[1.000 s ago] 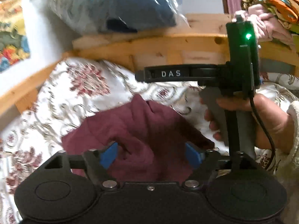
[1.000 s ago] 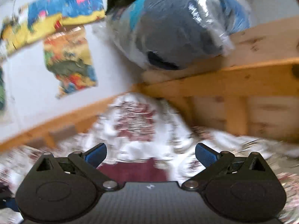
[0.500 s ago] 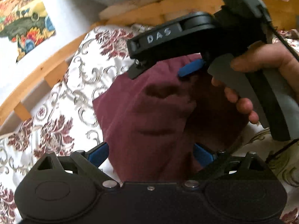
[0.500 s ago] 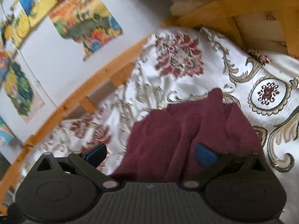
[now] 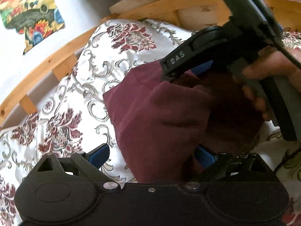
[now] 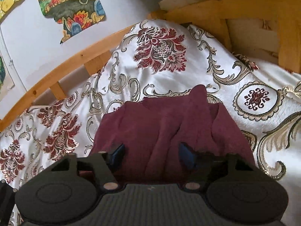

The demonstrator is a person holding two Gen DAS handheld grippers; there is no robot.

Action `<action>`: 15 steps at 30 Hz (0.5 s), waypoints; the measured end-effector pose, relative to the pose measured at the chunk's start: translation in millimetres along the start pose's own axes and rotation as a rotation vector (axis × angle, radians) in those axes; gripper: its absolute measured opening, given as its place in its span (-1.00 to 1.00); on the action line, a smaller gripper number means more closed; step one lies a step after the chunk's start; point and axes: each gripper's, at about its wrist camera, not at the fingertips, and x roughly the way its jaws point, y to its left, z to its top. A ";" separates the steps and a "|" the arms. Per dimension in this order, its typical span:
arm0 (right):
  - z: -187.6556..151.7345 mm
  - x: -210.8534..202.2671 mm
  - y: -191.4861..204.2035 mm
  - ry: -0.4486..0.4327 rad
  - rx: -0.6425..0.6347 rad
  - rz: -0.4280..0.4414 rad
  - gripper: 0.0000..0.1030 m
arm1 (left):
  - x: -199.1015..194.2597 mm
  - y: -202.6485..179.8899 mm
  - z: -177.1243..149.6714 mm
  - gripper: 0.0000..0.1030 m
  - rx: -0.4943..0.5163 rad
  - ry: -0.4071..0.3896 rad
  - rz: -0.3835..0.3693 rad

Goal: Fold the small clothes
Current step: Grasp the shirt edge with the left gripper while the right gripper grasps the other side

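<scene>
We close our right claw point(image 6: 150, 155) on a ridge of the soft, limp maroon garment point(image 6: 169, 128) lying rumpled on the floral bedspread point(image 6: 161, 71); our left claw point(image 5: 150, 153) gapes released over its near edge.

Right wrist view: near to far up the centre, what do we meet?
Right gripper, its jaws closing over the cloth → crumpled maroon garment → white floral-patterned bedspread → pale wooden bed frame.

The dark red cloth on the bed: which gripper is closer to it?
Right, narrowly. The right gripper is closing with cloth bunched between its fingers. The left gripper sits open at the cloth's near edge, one finger over the bedspread.
</scene>
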 end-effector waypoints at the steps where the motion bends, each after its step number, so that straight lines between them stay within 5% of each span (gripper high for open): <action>1: -0.1 0.3 0.1 0.000 -0.002 -0.001 0.11 | -1.0 -1.6 -0.2 0.88 0.013 -0.010 -0.004; 6: -1.1 0.9 -0.2 0.000 -0.005 0.004 -0.13 | 0.1 -10.3 2.3 0.70 0.085 -0.037 -0.037; 10: -1.4 1.3 0.9 -0.001 -0.008 0.010 -0.48 | 6.1 -15.5 8.1 0.44 0.140 -0.036 -0.043; 15: -1.0 0.4 0.3 -0.006 -0.015 0.012 -0.63 | 11.9 -16.1 11.1 0.05 0.124 -0.019 -0.072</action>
